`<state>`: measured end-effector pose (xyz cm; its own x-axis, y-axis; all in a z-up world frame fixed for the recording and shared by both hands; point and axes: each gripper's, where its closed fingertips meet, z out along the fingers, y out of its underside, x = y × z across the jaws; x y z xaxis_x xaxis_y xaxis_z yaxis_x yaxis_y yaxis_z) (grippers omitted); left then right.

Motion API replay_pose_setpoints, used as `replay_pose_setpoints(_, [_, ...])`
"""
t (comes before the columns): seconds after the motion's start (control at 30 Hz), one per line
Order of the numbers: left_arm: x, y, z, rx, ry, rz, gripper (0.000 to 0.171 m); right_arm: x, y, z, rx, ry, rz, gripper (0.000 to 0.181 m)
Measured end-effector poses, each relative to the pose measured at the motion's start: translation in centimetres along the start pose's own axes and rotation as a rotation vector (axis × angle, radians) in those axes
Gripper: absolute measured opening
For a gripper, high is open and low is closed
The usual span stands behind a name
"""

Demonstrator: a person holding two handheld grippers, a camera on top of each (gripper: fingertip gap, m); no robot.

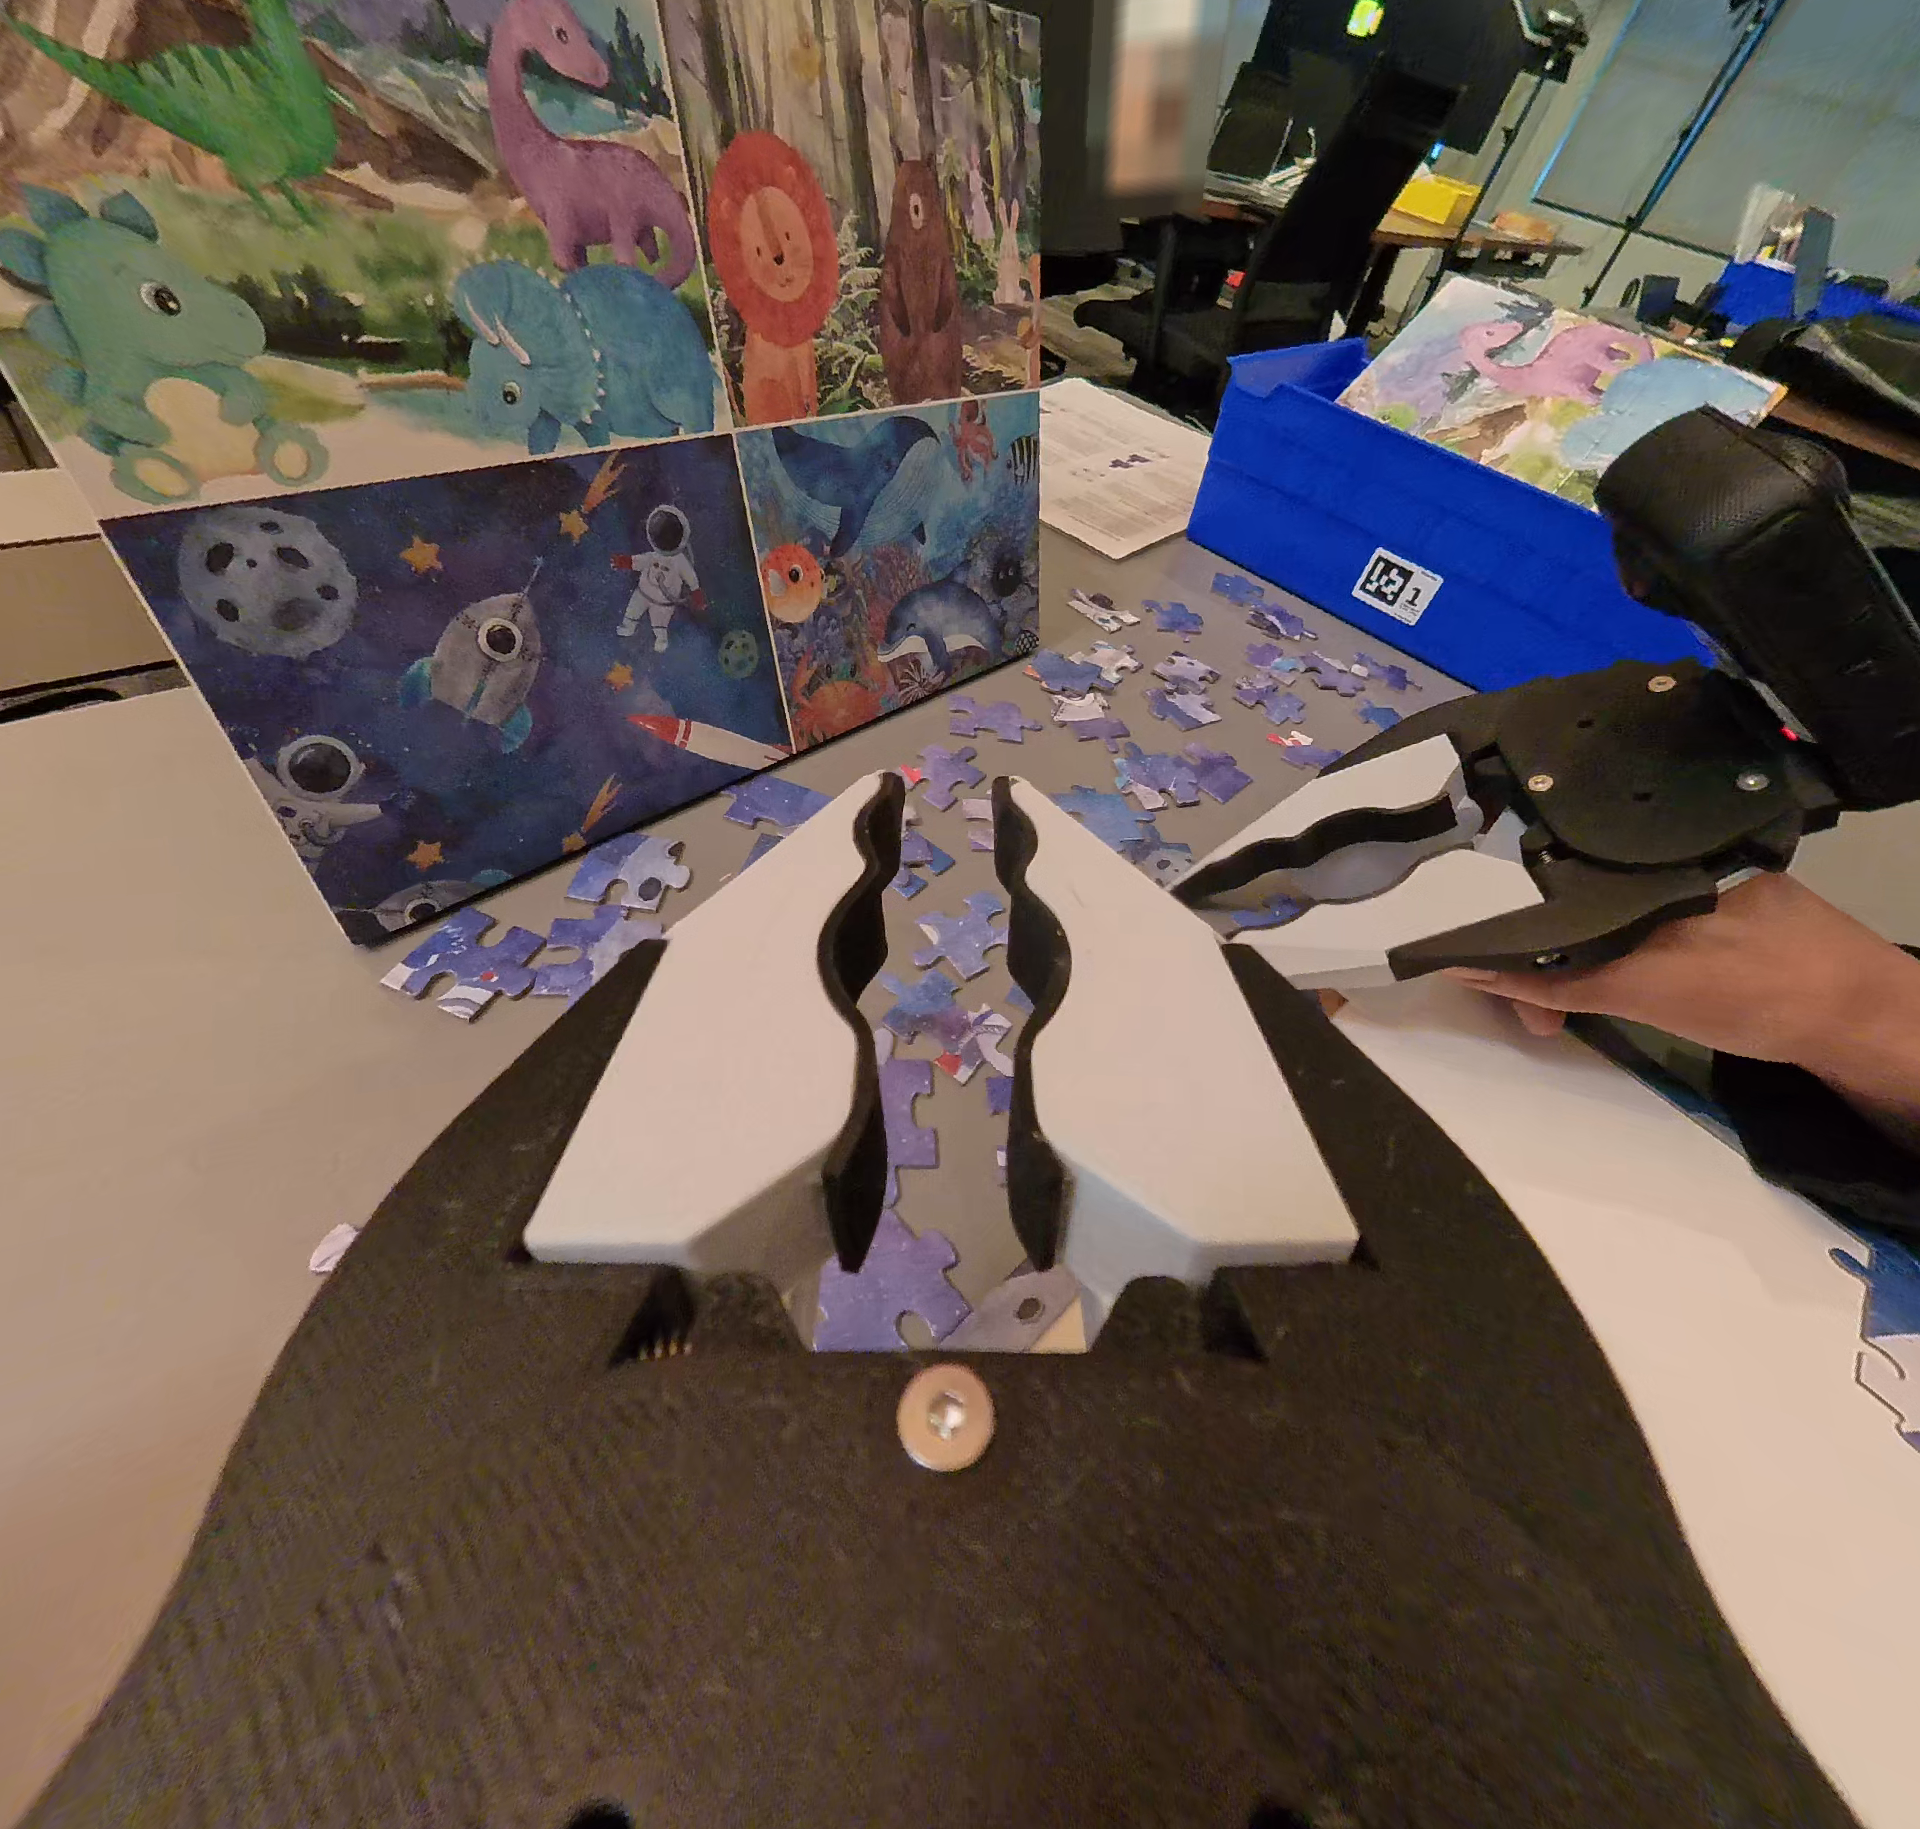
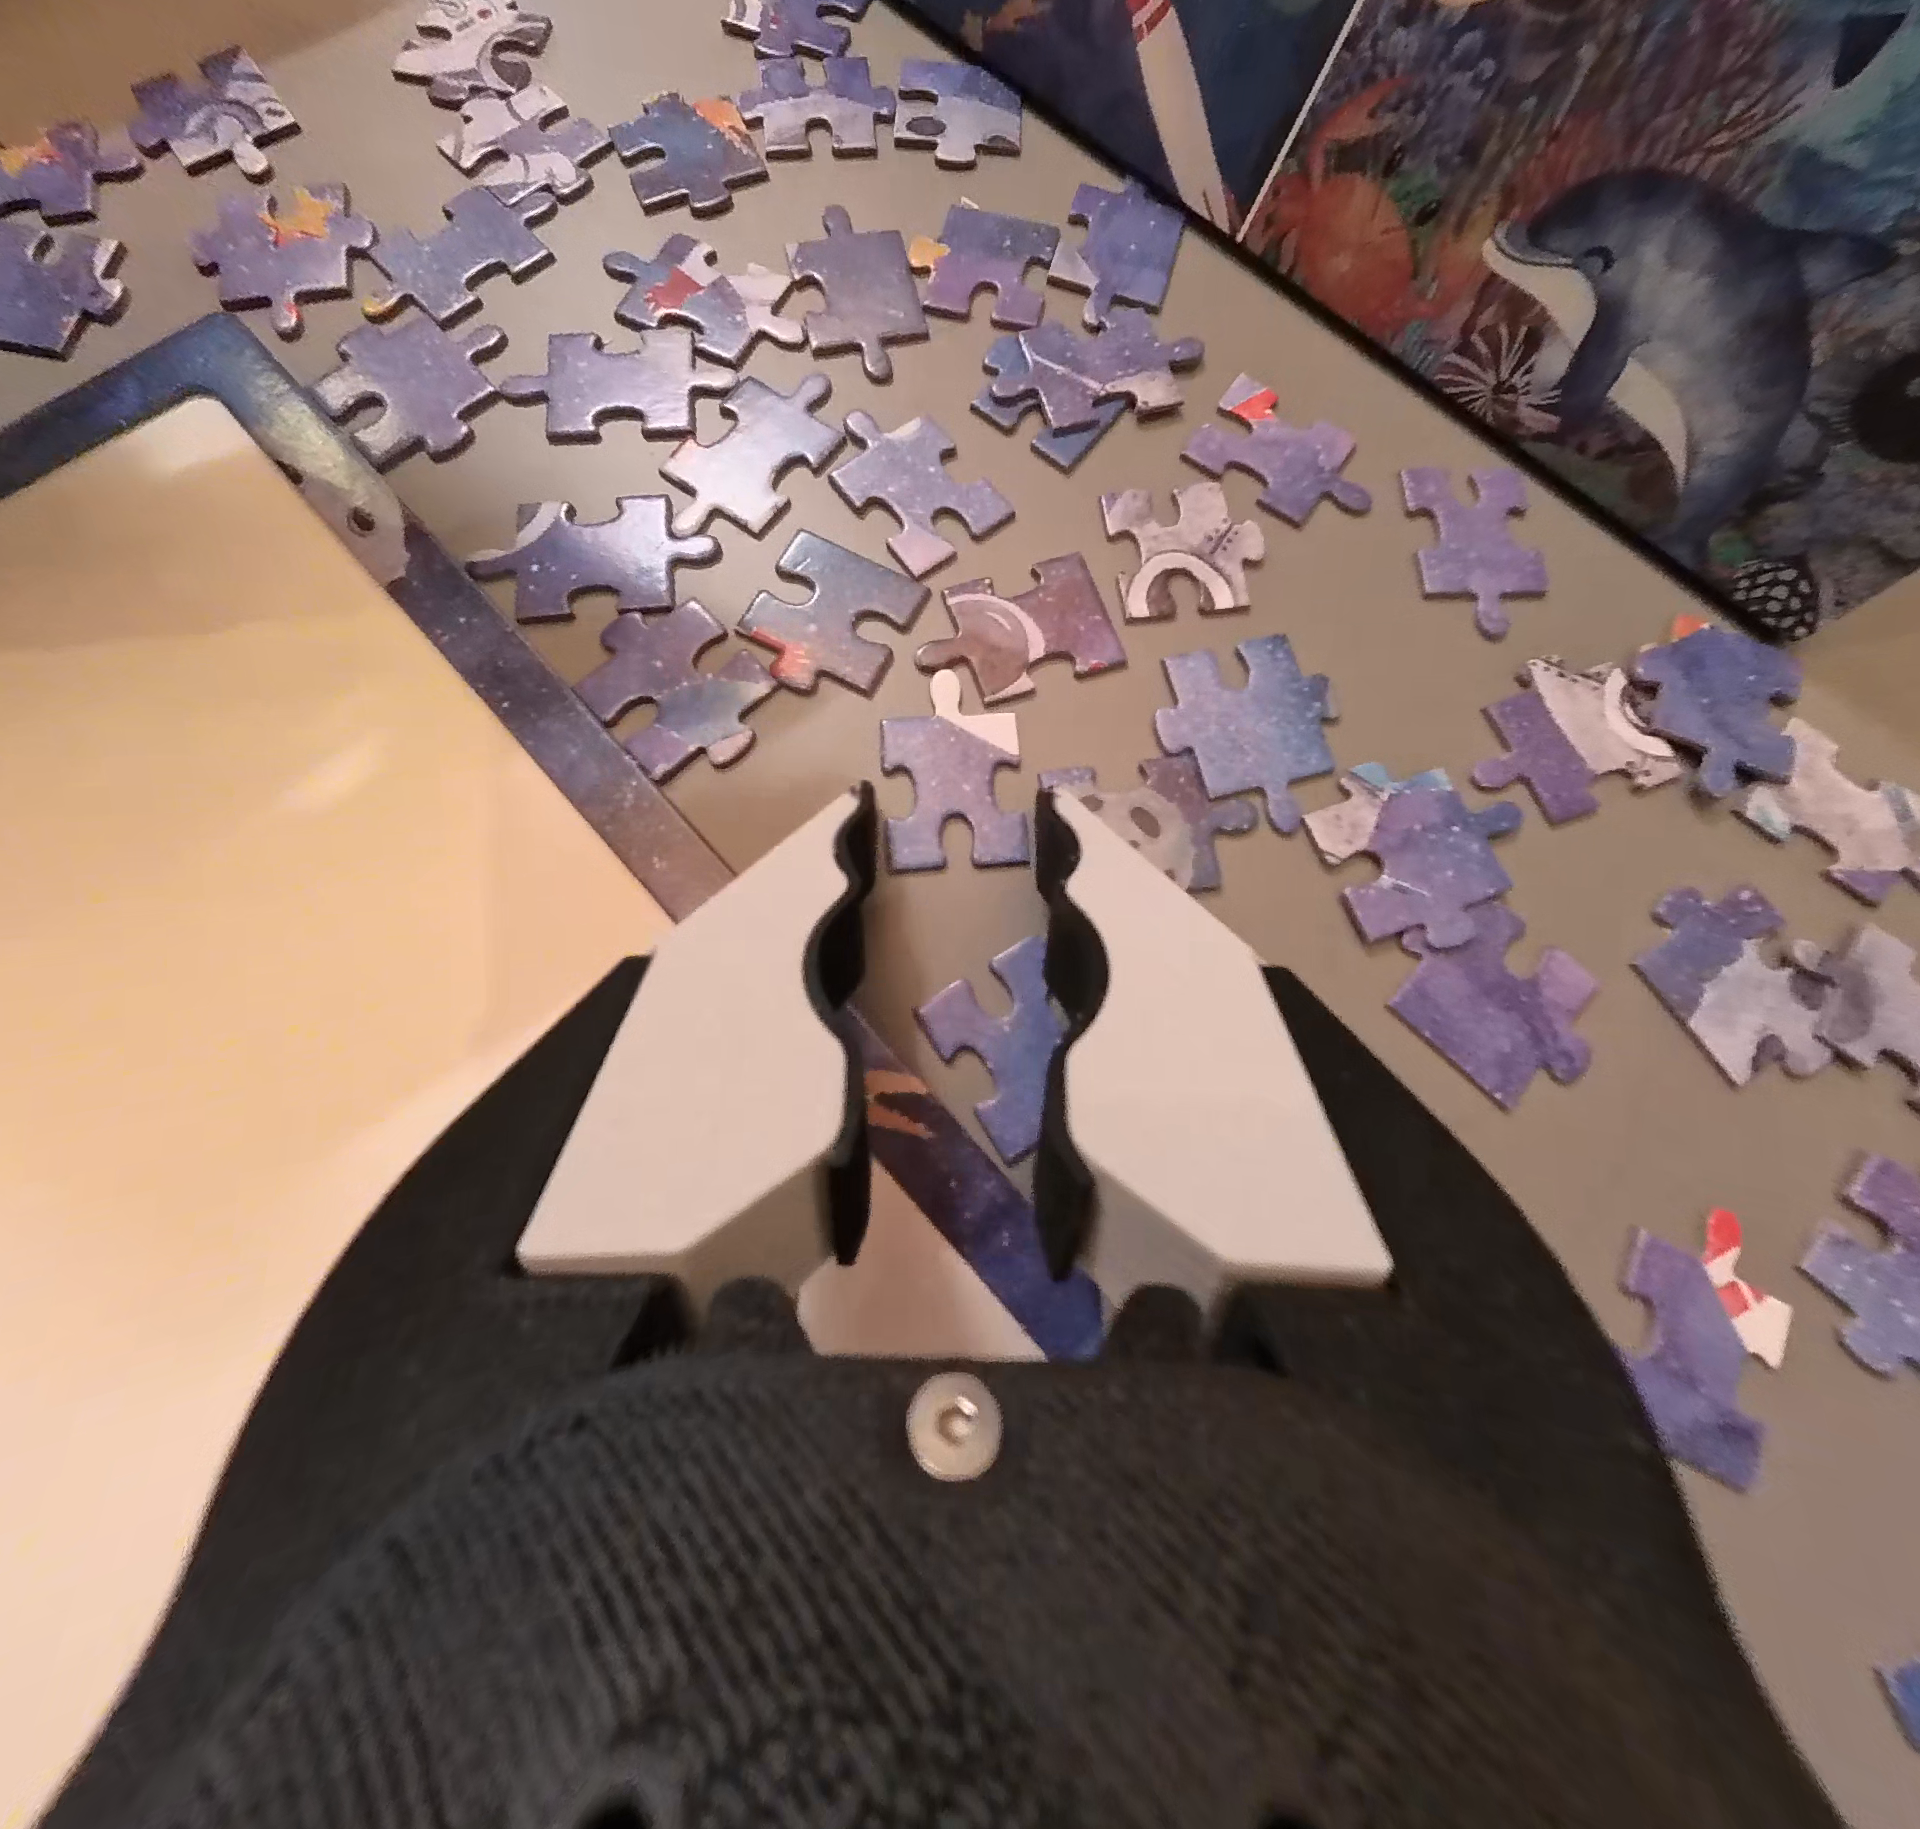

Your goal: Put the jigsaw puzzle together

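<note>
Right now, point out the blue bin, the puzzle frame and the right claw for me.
blue bin [image 1: 1455, 522], left wrist view, on its front wall beside the sticker.
puzzle frame [image 2: 540, 678], right wrist view, on its blue border strip.
right claw [image 2: 956, 808], right wrist view, midway between its fingertips, over a loose piece.

This looks like a lab or office workroom set up for recording. Behind the blue plastic bin [image 1: 1382, 522], which carries a square black-and-white marker tag [image 1: 1395, 584] on its side, stand tripods and light stands topped with a camera [image 1: 1548, 18]. Farther back behind the bin are desks cluttered with boxes [image 1: 1455, 221] (one yellow), and an office chair [image 1: 1299, 252]. Left of the bin lies a printed sheet [image 1: 1117, 465].
</note>
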<state>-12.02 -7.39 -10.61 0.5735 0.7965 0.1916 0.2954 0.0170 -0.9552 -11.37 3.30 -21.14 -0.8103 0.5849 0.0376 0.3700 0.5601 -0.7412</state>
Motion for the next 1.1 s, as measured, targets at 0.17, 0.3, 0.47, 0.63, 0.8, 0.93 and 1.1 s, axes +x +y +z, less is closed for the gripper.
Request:
replay_pose_setpoints(0.17, [0.6, -0.4, -0.1, 0.018, 0.032, -0.021, 0.017, -0.2, 0.3, -0.3, -0.009, -0.041, 0.006, 0.023])
replay_pose_setpoints(0.3, [0.6, 0.2, 0.3, -0.012, 0.026, -0.005, 0.018, -0.5, 0.2, -0.5, 0.003, -0.069, 0.009, 0.023])
replay_pose_setpoints(0.47, [2.0, 0.4, 0.6, -0.010, 0.135, -0.142, 0.020, -0.5, -2.2, -2.5, 0.163, -0.074, -0.044, 0.002])
replay_pose_setpoints(0.63, [4.5, 1.6, 1.2, -0.076, 0.445, -0.509, 0.040, 0.1, -3.4, -4.3, 0.251, -0.034, -0.089, 0.005])
replay_pose_setpoints(0.8, [5.0, 1.9, 1.4, -0.082, 0.480, -0.519, 0.040, 1.6, -2.2, -4.2, 0.199, 0.004, -0.038, 0.007])
replay_pose_setpoints(0.93, [6.3, 3.4, 2.0, -0.177, 0.427, -0.291, 0.039, 1.7, -1.3, -3.8, 0.153, -0.056, 0.047, 0.011])
replay_pose_setpoints(1.1, [7.6, 7.2, 3.4, -0.338, 0.323, -0.036, 0.032, -0.7, -0.6, -2.6, 0.096, -0.146, 0.047, 0.019])
